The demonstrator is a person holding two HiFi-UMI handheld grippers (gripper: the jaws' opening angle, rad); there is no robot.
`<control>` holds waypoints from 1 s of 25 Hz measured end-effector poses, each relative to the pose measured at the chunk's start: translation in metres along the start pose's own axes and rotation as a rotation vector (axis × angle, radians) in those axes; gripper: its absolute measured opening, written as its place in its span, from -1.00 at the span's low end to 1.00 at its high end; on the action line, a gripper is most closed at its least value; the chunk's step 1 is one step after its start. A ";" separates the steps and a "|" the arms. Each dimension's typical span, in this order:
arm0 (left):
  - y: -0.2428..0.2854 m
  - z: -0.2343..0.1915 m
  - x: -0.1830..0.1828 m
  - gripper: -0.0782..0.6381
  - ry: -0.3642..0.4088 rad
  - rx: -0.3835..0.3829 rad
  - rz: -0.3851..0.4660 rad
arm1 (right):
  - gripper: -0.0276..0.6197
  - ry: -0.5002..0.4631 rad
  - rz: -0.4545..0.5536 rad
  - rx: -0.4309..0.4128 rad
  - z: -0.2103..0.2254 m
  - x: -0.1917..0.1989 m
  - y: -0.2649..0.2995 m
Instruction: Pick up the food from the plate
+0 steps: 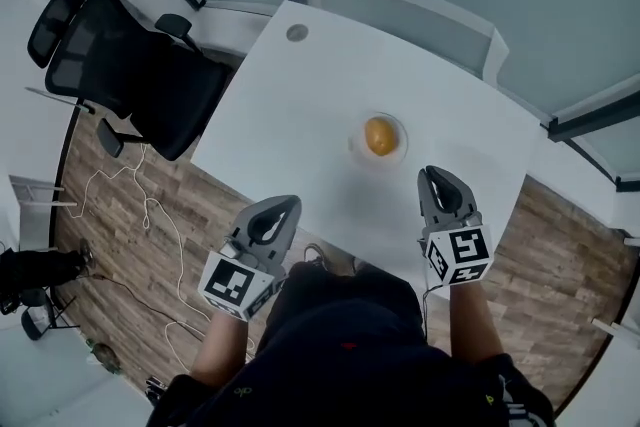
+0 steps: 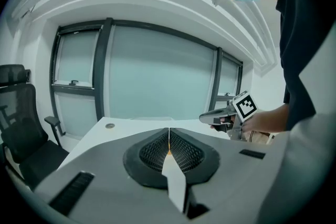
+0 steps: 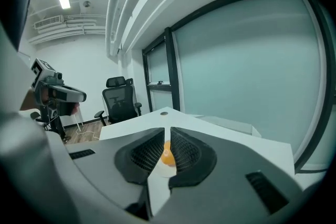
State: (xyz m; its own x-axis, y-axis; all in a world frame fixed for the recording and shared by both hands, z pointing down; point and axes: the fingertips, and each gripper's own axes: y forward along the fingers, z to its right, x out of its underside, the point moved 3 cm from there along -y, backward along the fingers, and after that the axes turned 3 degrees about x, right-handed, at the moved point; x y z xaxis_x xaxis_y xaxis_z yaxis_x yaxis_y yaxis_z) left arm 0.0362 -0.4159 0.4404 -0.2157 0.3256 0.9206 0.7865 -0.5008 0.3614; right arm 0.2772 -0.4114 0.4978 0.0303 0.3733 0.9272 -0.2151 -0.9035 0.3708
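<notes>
An orange round piece of food [image 1: 380, 136] lies on a small white plate [image 1: 401, 151] in the middle of the white table [image 1: 290, 125]. My right gripper [image 1: 431, 174] hovers just near and right of the plate, jaws shut and empty. In the right gripper view the food [image 3: 168, 156] shows through the slit between the shut jaws of the right gripper [image 3: 167, 129]. My left gripper [image 1: 291, 202] hangs over the table's near edge, left of the plate, also shut with nothing held. The left gripper [image 2: 169, 132] looks along the table, with the right gripper [image 2: 210, 119] off to its right.
A black office chair [image 1: 140, 65] stands left of the table on the wooden floor, with white cables [image 1: 150, 205] trailing near it. A round cable grommet [image 1: 297, 32] sits at the table's far corner. Glass partitions close off the far side.
</notes>
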 end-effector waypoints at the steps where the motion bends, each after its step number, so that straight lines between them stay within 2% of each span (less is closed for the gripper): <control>1: 0.003 -0.004 0.001 -0.72 -0.004 0.001 -0.003 | -0.83 0.003 -0.016 -0.002 -0.001 0.005 0.006; 3: 0.007 -0.011 0.004 -0.72 -0.017 0.013 -0.006 | -0.77 0.000 -0.056 -0.016 -0.007 0.014 0.021; 5: 0.012 -0.020 0.009 -0.72 -0.027 0.035 -0.016 | -0.29 0.005 -0.102 -0.034 -0.015 0.023 0.040; 6: 0.014 -0.025 0.013 -0.72 -0.031 0.047 -0.024 | -0.20 0.010 -0.118 -0.031 -0.017 0.028 0.049; 12: 0.013 -0.061 0.035 -0.72 -0.027 0.113 -0.073 | 0.01 0.012 -0.192 0.065 -0.019 0.055 0.098; 17: 0.010 -0.097 0.052 -0.72 -0.066 0.089 -0.102 | 0.19 -0.030 -0.277 0.108 -0.015 0.086 0.151; 25: 0.006 -0.122 0.072 -0.72 -0.135 0.058 -0.115 | 0.26 -0.053 -0.369 0.130 -0.010 0.127 0.206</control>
State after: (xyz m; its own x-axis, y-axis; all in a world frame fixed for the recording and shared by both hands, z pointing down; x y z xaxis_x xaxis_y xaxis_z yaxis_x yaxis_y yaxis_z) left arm -0.0453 -0.4932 0.5264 -0.2295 0.4848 0.8440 0.7938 -0.4086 0.4505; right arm 0.2265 -0.5483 0.6916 0.1338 0.6699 0.7303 -0.0552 -0.7307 0.6805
